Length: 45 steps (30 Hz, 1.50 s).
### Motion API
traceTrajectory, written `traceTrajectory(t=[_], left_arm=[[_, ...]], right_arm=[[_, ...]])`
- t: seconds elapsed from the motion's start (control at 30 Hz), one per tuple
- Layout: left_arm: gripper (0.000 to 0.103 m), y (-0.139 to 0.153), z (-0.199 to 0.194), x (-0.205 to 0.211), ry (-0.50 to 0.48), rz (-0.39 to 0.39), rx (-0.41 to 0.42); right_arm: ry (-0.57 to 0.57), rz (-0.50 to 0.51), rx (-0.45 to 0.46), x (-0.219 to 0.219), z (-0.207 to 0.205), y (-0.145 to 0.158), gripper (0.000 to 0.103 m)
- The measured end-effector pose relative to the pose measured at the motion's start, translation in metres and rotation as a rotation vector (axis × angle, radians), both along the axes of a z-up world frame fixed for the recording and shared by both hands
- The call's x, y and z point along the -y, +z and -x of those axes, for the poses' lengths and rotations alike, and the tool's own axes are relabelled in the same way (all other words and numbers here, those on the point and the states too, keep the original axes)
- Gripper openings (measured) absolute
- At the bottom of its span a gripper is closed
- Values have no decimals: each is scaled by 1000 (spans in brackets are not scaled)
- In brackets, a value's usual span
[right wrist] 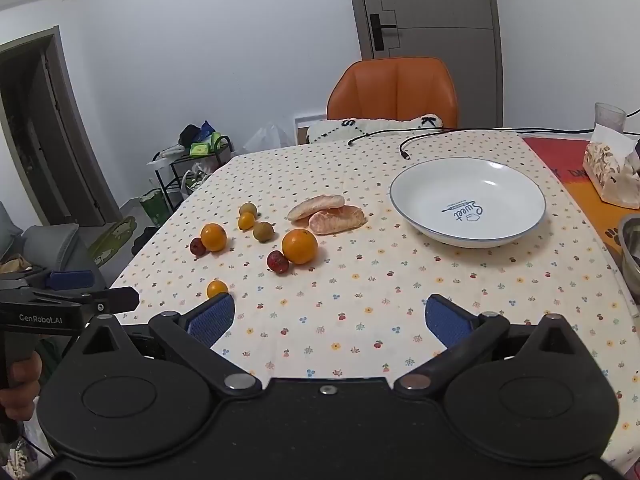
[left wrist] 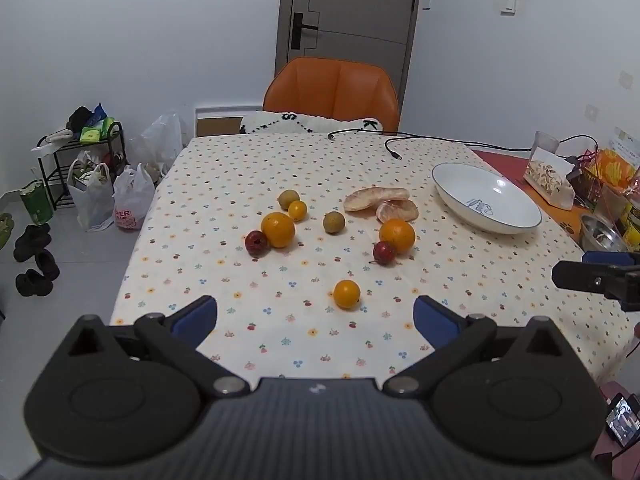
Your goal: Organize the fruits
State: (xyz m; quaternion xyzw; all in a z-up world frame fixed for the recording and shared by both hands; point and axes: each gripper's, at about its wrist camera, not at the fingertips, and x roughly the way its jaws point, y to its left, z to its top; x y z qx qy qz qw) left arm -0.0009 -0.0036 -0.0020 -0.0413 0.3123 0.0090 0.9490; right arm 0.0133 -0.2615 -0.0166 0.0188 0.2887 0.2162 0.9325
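Note:
Several fruits lie loose on the flowered tablecloth: two oranges point(left wrist: 278, 229) point(left wrist: 397, 235), two small yellow-orange fruits point(left wrist: 347, 294) point(left wrist: 297, 210), two dark red fruits point(left wrist: 256, 242) point(left wrist: 384, 252), two brownish-green fruits point(left wrist: 334, 222) point(left wrist: 288, 198) and two peeled citrus pieces point(left wrist: 380, 202). An empty white bowl point(left wrist: 456, 184) stands at the right; it also shows in the right wrist view point(right wrist: 416, 184). My left gripper point(left wrist: 316, 316) is open and empty, just short of the nearest small yellow-orange fruit. My right gripper point(right wrist: 332, 314) is open and empty above the cloth, before the bowl.
An orange chair point(left wrist: 332, 90) stands behind the table. A black cable point(left wrist: 400, 142) lies along the far edge. A tissue pack point(right wrist: 610, 172), snack packs point(left wrist: 616, 172) and a metal bowl point(left wrist: 600, 234) crowd the right side. Bags and a rack point(left wrist: 88, 168) stand on the floor at left.

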Motion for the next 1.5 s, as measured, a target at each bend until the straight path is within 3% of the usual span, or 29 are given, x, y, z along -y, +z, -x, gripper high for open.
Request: traceTrajectory(t=[1.5], left_arm=[[103,4,1,0,-3,6,3]], right_arm=[[15,18,-1,-3,2,0,103]])
